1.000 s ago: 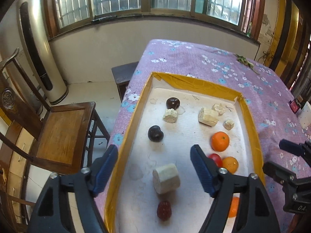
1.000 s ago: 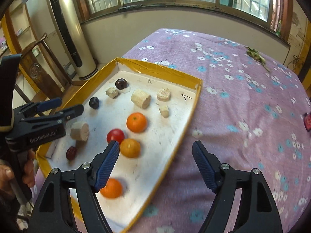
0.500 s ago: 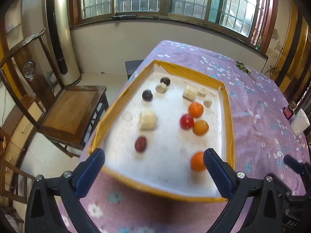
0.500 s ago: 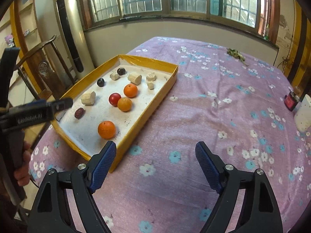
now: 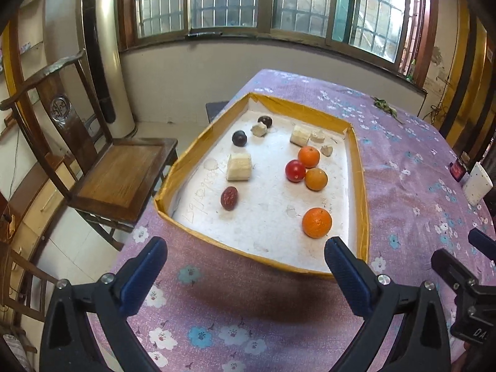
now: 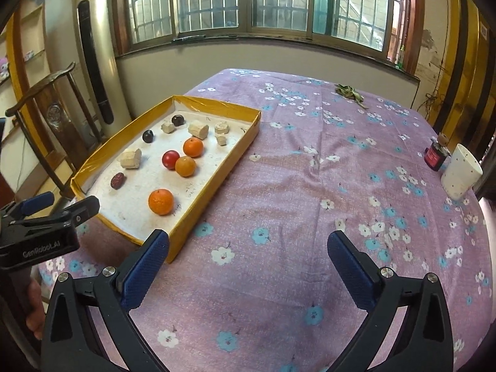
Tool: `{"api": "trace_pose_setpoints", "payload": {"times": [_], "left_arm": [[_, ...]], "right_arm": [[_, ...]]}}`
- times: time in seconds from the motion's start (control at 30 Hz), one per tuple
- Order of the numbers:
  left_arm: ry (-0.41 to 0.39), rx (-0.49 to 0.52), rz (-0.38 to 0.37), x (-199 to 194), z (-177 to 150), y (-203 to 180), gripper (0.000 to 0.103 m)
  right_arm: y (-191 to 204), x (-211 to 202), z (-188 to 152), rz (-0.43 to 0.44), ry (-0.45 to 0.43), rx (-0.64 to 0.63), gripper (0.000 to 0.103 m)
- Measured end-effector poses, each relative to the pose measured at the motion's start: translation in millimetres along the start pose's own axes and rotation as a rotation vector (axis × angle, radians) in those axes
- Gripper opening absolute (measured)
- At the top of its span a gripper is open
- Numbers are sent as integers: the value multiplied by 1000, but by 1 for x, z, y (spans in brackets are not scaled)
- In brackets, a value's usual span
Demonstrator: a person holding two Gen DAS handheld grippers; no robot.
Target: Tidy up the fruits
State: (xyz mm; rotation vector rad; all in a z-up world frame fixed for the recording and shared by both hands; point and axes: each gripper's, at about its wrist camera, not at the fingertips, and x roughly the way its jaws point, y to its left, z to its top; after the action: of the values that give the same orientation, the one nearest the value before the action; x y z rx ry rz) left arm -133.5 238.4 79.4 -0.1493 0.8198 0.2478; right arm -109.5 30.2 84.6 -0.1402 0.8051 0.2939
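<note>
A yellow-rimmed tray with a white floor sits on the purple flowered tablecloth. In it lie three oranges, a red round fruit, a red date, two dark plums and several pale cut chunks. My left gripper hovers at the tray's near rim, open and empty. My right gripper hangs over bare cloth to the right of the tray, its jaws opening with nothing between them. The nearest orange lies ahead and to its left.
A wooden chair stands off the table's left edge, with a tall air conditioner behind it. A white cup and a small dark red bottle stand at the right edge. Dry leaves lie at the far end.
Both grippers have drawn back from the tray and their jaws have spread wider. The left one was over the tray floor around a pale chunk and now sits behind the near rim.
</note>
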Motion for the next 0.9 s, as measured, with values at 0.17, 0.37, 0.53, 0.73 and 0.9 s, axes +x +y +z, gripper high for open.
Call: {"api": "trace_pose_setpoints", "payload": {"times": [0.17, 0.37, 0.53, 0.73, 0.9], "left_arm": [[1, 43, 33, -1, 3, -2, 102], [-67, 55, 76, -12, -2, -2, 102], [-44, 98, 44, -8, -4, -5, 102], [-58, 149, 47, -10, -9, -10, 102], [-41, 146, 12, -8, -9, -7, 102]], "right_arm": [[9, -2, -10, -16, 20, 7, 103], [6, -5, -18, -45, 34, 52, 103], [2, -7, -23, -75, 39, 86, 103], [7, -5, -25, -85, 50, 87, 103], [12, -4, -23, -88, 54, 71, 103]]}}
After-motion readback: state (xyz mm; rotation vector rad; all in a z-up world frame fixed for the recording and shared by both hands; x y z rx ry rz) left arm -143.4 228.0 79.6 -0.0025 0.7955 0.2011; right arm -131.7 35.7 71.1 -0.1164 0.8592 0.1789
